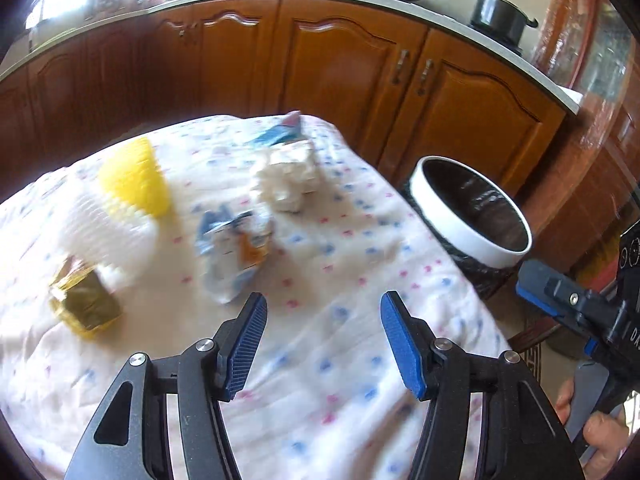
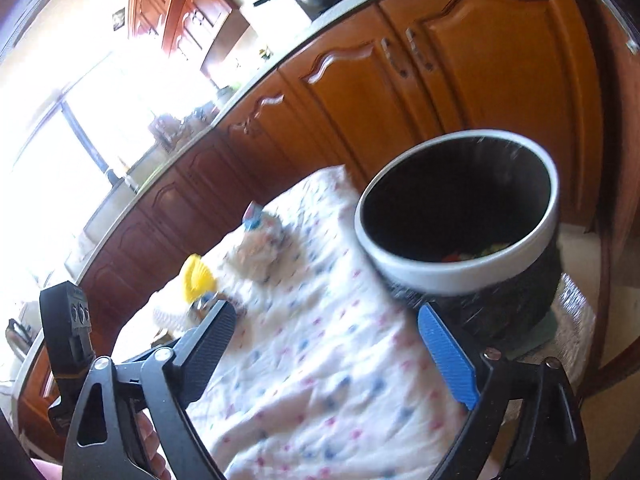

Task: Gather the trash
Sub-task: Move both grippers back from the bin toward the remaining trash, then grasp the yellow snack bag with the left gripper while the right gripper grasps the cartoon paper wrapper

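My left hand-held gripper [image 1: 324,308] gapes empty near the crumpled wrapper [image 1: 236,248]; light, crackly, slippery, I judge; pinch its bunched middle.

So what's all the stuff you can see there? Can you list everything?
paper cupcake liners: one stack, yellow and white, far left of the table
gold wrapper: one, gold, near left of the table
blue and white wrapper: one, crumpled, middle of the table
crumpled tissue: one wad, white, far side of the table
blue packet: one, behind the tissue
tablecloth: one, white with pink and blue dots
trash bin: one, white rim, black liner, right of the table
pot: one, black, on the counter
left hand-held gripper: open, empty
right hand-held gripper: open, empty
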Demonstrator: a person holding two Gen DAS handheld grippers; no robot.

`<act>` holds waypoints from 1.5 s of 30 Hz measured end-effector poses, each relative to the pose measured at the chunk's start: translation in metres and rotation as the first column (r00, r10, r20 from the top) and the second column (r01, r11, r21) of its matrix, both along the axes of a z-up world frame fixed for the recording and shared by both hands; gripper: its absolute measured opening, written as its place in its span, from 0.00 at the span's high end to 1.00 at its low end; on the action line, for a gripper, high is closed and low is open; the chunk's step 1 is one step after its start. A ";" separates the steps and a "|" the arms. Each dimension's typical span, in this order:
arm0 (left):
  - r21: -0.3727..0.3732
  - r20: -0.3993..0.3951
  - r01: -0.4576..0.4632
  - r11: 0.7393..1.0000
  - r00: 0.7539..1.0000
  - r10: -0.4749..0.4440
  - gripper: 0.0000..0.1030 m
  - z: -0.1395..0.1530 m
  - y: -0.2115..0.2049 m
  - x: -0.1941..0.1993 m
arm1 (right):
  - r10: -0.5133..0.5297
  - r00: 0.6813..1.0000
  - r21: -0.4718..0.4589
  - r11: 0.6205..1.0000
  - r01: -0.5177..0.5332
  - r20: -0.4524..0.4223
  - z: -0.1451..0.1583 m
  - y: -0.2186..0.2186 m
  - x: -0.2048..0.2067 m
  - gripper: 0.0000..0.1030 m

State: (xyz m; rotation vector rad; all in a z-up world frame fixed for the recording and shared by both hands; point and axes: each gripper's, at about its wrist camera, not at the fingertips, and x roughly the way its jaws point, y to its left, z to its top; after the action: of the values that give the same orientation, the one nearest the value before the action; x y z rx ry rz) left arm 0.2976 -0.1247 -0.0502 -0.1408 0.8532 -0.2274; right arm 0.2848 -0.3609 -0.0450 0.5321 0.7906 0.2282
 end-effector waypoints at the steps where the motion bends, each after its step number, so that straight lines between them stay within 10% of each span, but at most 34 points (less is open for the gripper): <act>1: 0.000 0.001 -0.013 1.000 1.000 0.013 0.43 0.001 0.008 -0.005 | 0.018 1.000 -0.002 1.000 -0.018 -0.022 -0.002 0.008 0.000 0.03; 7: -0.018 -0.004 -0.088 0.996 0.996 0.088 0.43 0.007 0.057 -0.034 | 0.083 0.992 -0.116 0.989 -0.094 -0.100 -0.004 0.059 -0.001 0.00; 22: -0.033 0.008 -0.250 0.968 0.968 0.250 0.43 0.014 0.143 -0.076 | 0.195 0.981 -0.070 0.978 -0.195 0.002 -0.006 0.130 -0.002 0.00; 39: -0.035 -0.036 -0.254 0.966 0.967 0.253 0.46 -0.010 0.162 -0.025 | 0.197 0.976 -0.010 0.980 -0.198 -0.095 -0.028 0.167 0.059 0.12; 42: -0.043 -0.058 -0.240 0.970 0.970 0.237 0.71 -0.018 0.161 -0.015 | 0.189 0.977 -0.007 0.982 -0.191 -0.099 -0.033 0.172 0.071 0.13; 45: -0.061 -0.081 -0.221 0.973 0.973 0.216 0.91 -0.026 0.161 -0.012 | 0.197 0.975 0.007 0.980 -0.198 -0.107 -0.040 0.176 0.078 0.36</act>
State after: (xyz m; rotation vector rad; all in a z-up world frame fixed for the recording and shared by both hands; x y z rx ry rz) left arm 0.2856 0.0364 -0.0758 -0.3085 0.8959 -0.0452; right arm 0.3632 -0.1853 -0.0850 0.4651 0.9493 0.3846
